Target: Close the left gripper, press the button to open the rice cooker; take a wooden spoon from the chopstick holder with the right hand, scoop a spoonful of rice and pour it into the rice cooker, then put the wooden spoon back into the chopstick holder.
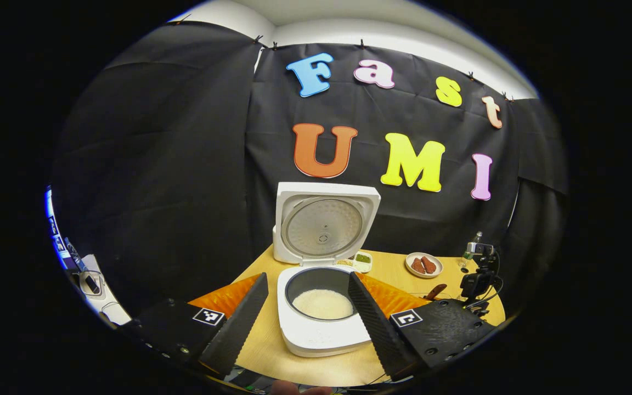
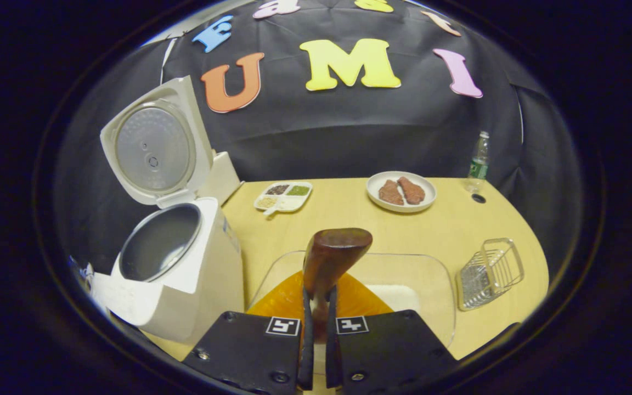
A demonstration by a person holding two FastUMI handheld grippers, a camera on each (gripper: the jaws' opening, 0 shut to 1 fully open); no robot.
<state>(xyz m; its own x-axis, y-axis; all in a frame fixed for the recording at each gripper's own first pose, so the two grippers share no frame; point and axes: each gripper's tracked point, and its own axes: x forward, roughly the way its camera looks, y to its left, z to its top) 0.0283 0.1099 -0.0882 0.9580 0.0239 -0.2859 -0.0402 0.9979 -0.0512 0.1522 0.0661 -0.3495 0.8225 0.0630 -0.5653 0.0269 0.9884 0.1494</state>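
Note:
The white rice cooker (image 1: 321, 334) stands open, its lid (image 1: 321, 225) upright and a patch of white rice (image 1: 322, 303) in the pot. My left gripper (image 1: 308, 277) is open and holds nothing; it hovers in front of the cooker, with a finger on each side of the pot in the picture. My right gripper (image 2: 319, 293) is shut on the handle of a dark wooden spoon (image 2: 332, 255). The spoon's bowl points forward above a glass dish (image 2: 431, 274) that holds rice (image 2: 398, 296). The wire chopstick holder (image 2: 489, 271) stands right of the dish. The cooker (image 2: 184, 280) is to the dish's left.
An orange mat (image 2: 288, 299) lies under the glass dish. At the back of the wooden table (image 2: 349, 214) are a divided dish of grains (image 2: 283, 196), a plate with two pieces of meat (image 2: 401, 192) and a plastic bottle (image 2: 478, 162). The right gripper (image 1: 478, 280) shows far right.

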